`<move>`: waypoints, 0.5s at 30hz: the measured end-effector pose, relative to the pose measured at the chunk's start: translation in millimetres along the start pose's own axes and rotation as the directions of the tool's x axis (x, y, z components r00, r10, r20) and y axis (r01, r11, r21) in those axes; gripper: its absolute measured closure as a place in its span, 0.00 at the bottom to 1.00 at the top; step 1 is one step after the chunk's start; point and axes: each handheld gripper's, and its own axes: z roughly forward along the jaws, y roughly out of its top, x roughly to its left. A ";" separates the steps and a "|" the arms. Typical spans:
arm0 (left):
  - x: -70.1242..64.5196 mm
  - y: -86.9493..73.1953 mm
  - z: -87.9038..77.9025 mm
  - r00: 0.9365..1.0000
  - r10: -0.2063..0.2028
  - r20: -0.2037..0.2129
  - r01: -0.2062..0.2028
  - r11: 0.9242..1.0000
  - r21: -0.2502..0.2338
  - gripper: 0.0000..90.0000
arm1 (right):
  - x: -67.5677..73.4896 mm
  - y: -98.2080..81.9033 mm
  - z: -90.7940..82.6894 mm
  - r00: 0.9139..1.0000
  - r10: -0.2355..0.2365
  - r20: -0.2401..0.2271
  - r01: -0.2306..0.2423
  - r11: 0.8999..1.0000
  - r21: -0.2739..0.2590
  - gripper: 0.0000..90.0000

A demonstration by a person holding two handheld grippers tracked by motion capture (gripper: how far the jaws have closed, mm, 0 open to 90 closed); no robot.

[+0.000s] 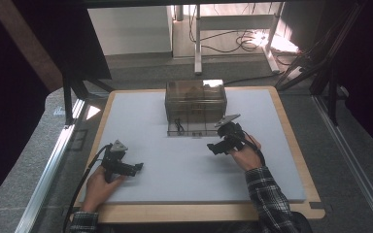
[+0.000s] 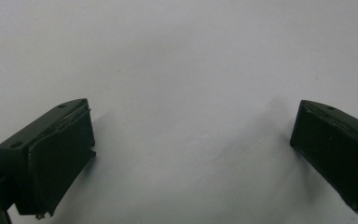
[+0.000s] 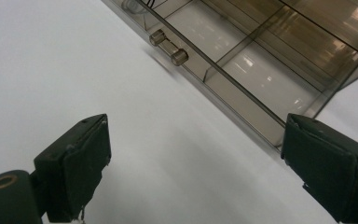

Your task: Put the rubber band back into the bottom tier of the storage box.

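A smoky clear plastic drawer cabinet (image 1: 195, 99) stood at the far middle of the white mat (image 1: 175, 170), its bottom drawer (image 1: 189, 127) pulled out toward you; the right gripper view showed the drawer's divided compartments and small cylindrical handle (image 3: 168, 47). Your right gripper (image 1: 213, 147) lay just near and right of the drawer, jaws wide apart and empty. Your left gripper (image 1: 137, 168) rested well apart at the near left, jaws likewise spread over bare mat.
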 end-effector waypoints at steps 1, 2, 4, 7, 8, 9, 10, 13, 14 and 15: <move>0.0 0.0 0.0 1.000 0.000 0.000 0.000 1.000 0.000 0.00 | -0.5 -0.6 -1.0 1.000 0.001 0.000 -0.001 1.000 -0.002 0.09; 0.0 0.0 0.0 1.000 0.000 0.000 0.000 1.000 0.000 0.00 | -0.7 -1.6 -2.4 1.000 0.008 -0.001 -0.008 1.000 -0.003 0.09; 0.0 0.0 0.0 1.000 0.000 0.000 0.000 1.000 0.000 0.00 | -2.0 -3.8 -5.4 1.000 0.009 0.003 -0.009 1.000 -0.003 0.09; 0.0 0.0 0.0 1.000 0.000 0.000 0.000 1.000 0.000 0.00 | -3.4 -6.7 -9.2 1.000 0.013 0.004 -0.013 1.000 -0.004 0.08; 0.0 0.0 0.0 1.000 0.000 0.000 0.000 1.000 0.000 0.00 | -3.8 -7.8 -10.7 1.000 0.015 0.006 -0.015 1.000 -0.003 0.08; 0.0 0.0 0.0 1.000 0.000 0.000 0.000 1.000 0.000 0.00 | -4.3 -8.9 -12.1 1.000 0.016 0.008 -0.016 1.000 -0.002 0.08; 0.0 0.0 0.0 1.000 0.000 0.000 0.000 1.000 0.000 0.00 | -5.1 -10.1 -13.3 1.000 0.015 0.010 -0.015 1.000 -0.004 0.08; 0.0 0.0 0.0 1.000 0.000 0.000 0.000 1.000 0.000 0.00 | -6.7 -13.9 -17.2 1.000 0.020 0.013 -0.020 1.000 -0.003 0.08; 0.0 0.0 0.0 1.000 0.000 0.000 0.000 1.000 0.000 0.00 | -7.1 -15.1 -18.1 1.000 0.022 0.015 -0.022 1.000 -0.002 0.08; 0.0 0.0 0.0 1.000 0.000 0.000 0.000 1.000 0.000 0.00 | -7.7 -16.3 -19.0 1.000 0.020 0.016 -0.020 1.000 0.000 0.08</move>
